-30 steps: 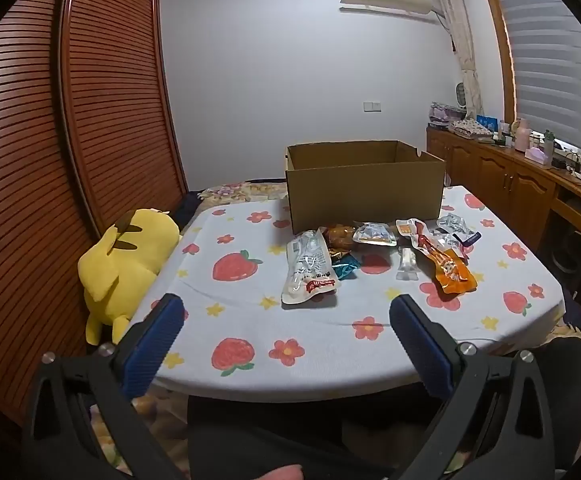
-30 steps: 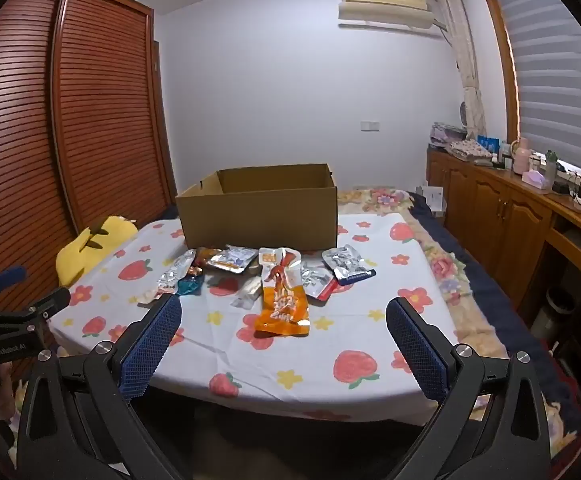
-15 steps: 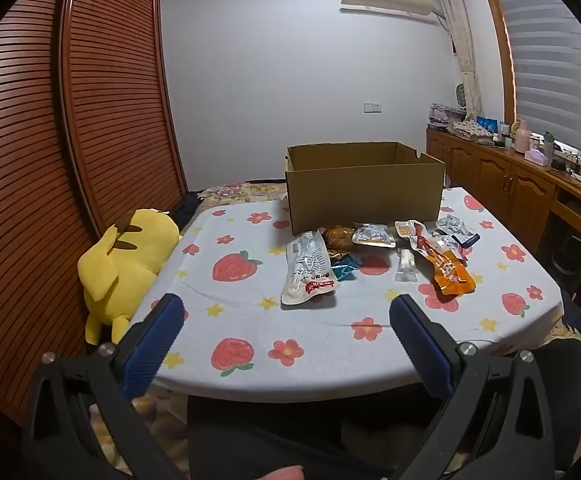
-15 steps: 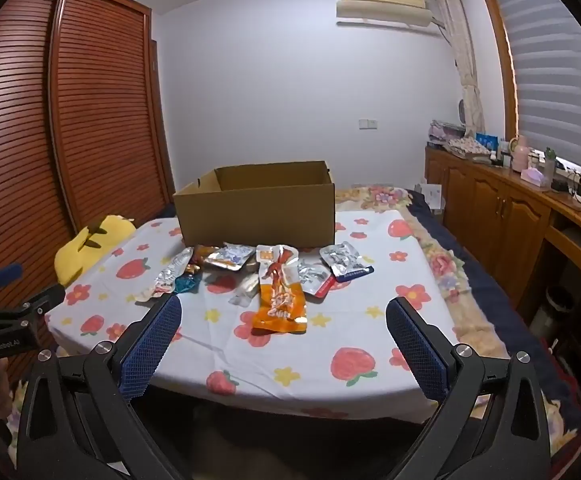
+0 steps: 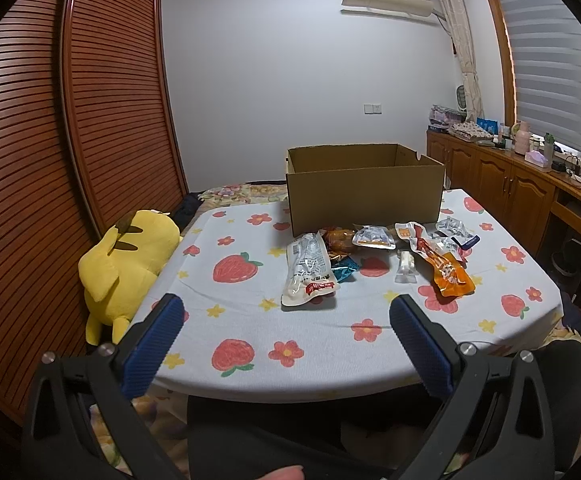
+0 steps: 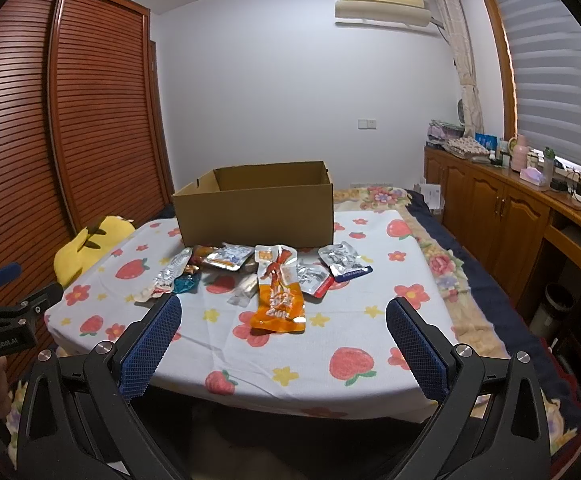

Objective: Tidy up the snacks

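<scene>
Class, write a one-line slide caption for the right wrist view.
Open right gripper faces scattered snack packets before a cardboard box.

1 brown cardboard box [image 6: 256, 212]. 1 yellow plush toy [image 5: 126, 264]. Approx 9 snack packs: 1 long orange pouch [image 6: 280, 300], 1 long white pouch w/ red label [image 5: 308, 274], 1 teal wrapper [image 5: 345, 274], rest silver/clear, overlapping.

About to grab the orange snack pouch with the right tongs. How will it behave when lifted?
The orange pouch lies flat and thin with a crinkled top, so it will probably flop and droop from wherever it is pinched. Its glossy film reflects light, so it may slip between the pads. It looks light for its size and overlaps a neighbouring silver packet, which might drag along.
</scene>
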